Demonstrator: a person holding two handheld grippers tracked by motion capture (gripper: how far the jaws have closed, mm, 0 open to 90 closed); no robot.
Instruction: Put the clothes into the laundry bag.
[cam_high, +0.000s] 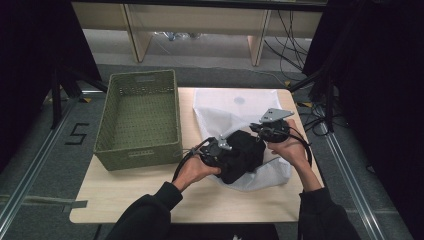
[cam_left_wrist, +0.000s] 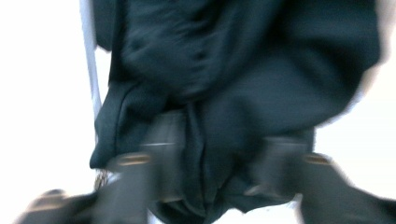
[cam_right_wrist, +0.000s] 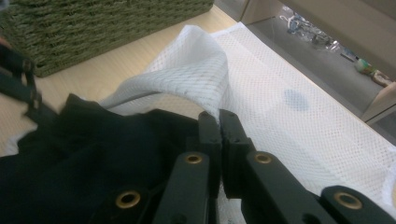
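Two grippers meet at the table's (cam_high: 125, 200) right edge: the left (cam_high: 218, 150) pushes the black garment (cam_high: 242, 155) into the mesh bag (cam_high: 235, 107).

Left gripper view: blurred jaws straddle garment folds, grip uncertain.

Right gripper view: jaws pinch the bag's rim (cam_right_wrist: 205, 100); a slip could collapse the opening.

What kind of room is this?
Probably a lab or test room: a light wooden table inside metal floor rails, loose black cables behind, and black curtains at both sides.
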